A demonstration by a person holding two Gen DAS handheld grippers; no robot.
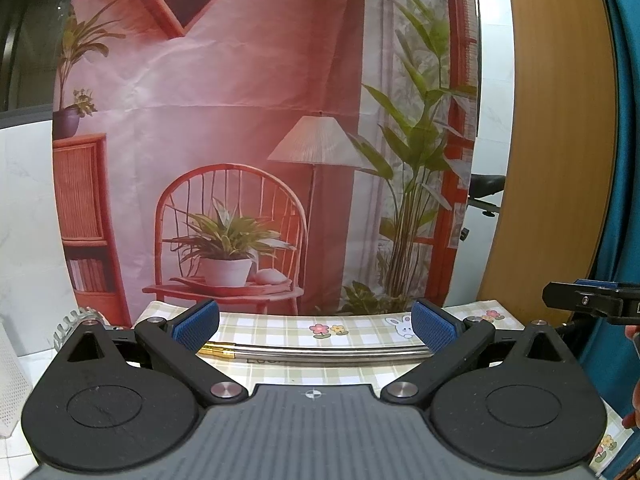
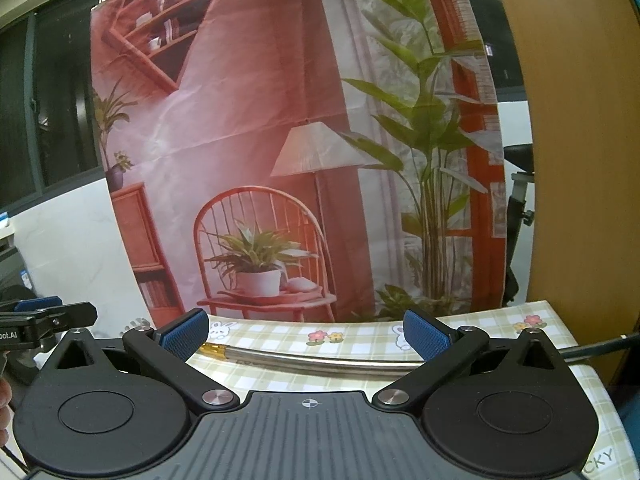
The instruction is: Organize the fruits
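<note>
The left claw (image 1: 315,324) and right claw (image 2: 306,330) are matt black plastic with ribbed blue rubbery pads (image 1: 195,327) and bright metal pivot pins (image 1: 225,389). A smooth, glossy metal hose (image 1: 328,352) with a brass-coloured end lies on the checked cloth (image 1: 360,326) covering the tabletop. The backdrop (image 1: 224,92) is creased printed fabric; the panel (image 1: 560,128) looks like smooth wood.

Both grippers level, side by side.
Your left gripper (image 1: 316,326) stands with jaws wide apart, gripping nothing; your right gripper (image 2: 306,330) likewise spread and unloaded.
</note>
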